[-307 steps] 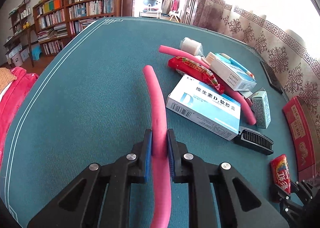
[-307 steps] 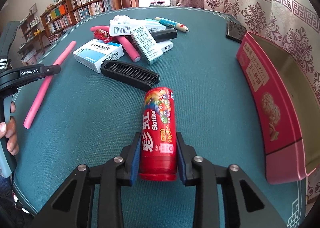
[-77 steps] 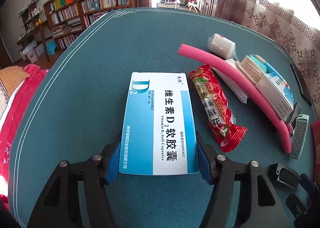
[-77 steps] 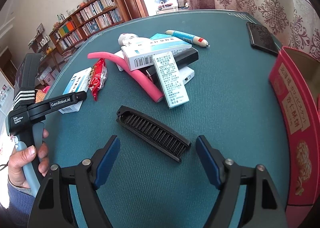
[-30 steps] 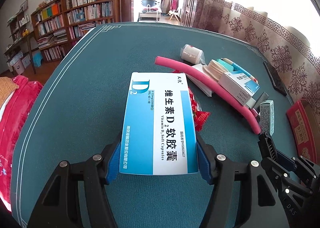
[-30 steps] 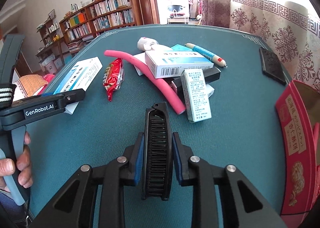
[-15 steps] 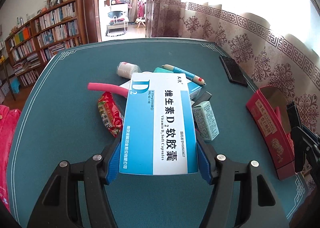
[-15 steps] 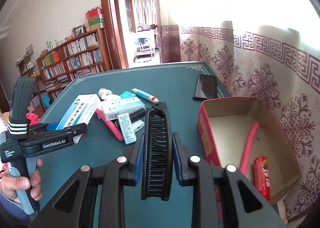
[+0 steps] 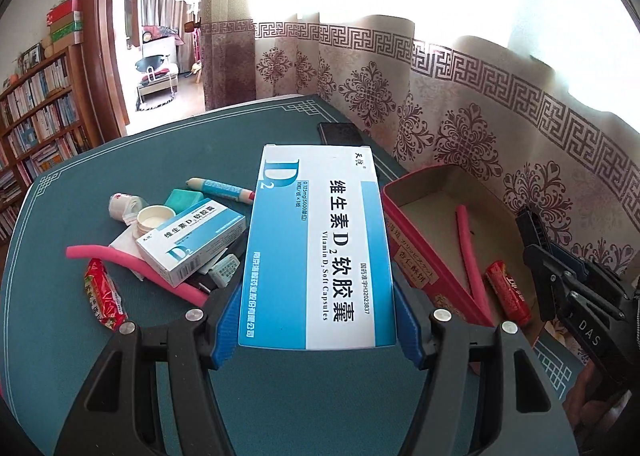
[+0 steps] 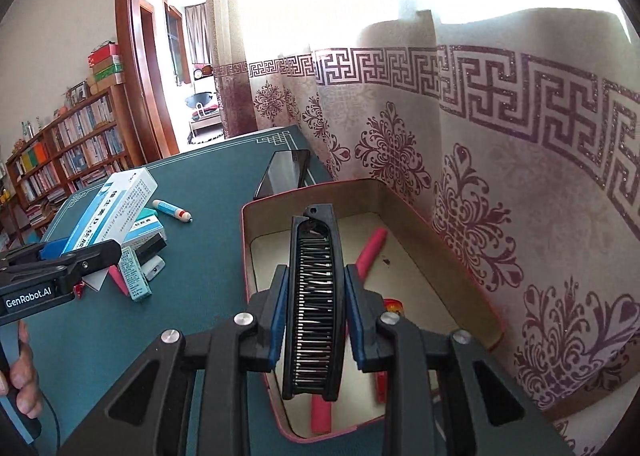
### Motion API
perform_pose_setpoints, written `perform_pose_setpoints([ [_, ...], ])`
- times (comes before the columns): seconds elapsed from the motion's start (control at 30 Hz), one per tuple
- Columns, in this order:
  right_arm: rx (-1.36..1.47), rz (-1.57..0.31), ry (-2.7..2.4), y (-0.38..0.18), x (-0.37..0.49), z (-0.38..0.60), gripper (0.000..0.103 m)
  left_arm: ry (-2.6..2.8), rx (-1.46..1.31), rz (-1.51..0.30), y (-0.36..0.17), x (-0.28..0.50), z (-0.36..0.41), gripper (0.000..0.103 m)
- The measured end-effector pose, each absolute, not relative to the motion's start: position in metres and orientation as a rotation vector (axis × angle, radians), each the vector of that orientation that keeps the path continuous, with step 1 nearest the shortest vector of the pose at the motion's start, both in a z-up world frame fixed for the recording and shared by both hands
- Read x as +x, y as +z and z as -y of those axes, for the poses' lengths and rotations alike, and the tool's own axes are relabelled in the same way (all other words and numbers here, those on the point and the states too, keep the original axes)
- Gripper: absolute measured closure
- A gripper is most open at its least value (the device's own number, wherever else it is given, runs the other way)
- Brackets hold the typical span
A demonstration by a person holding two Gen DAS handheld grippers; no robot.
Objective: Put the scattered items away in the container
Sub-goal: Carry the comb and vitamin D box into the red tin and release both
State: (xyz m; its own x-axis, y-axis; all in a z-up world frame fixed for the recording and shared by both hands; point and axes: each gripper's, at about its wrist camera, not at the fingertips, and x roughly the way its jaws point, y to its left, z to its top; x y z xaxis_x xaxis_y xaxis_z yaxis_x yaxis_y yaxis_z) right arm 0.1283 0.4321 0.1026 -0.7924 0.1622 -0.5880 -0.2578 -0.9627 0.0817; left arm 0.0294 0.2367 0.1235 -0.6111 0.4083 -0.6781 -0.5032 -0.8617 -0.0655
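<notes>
My left gripper is shut on a large blue-and-white vitamin D box, held in the air just left of the red container. My right gripper is shut on a black comb, hanging over the open container. Inside the container lie a pink foam stick and a red Skittles tube. The right gripper with the comb also shows at the right edge of the left wrist view. In the right wrist view the left gripper carries its box left of the container.
A pile stays on the green table: a smaller vitamin box, a pink foam stick, a red snack packet, a pen, a round jar and a small green-white carton. A black phone lies behind the container. Patterned curtains hang close on the right.
Both grippers have swung right and risen with their loads. The comb went from beside the container to over it. The vitamin box now sits next to the container's near wall.
</notes>
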Motion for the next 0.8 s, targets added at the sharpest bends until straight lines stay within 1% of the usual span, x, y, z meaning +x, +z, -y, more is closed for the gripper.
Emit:
perform_pose_setpoints([
  [0.47,-0.93,-0.287,2.737,0.089,0.133,-0.452,0.074,2.267,-0.925,-0.241,0.128,0.031,-0.327,0.036],
  [0.8,-0.962,-0.319,2.727,0.081,0.137,-0.456,0.073,2.205,-0.934,-0.291,0.115,0.035,-0.366,0.036],
])
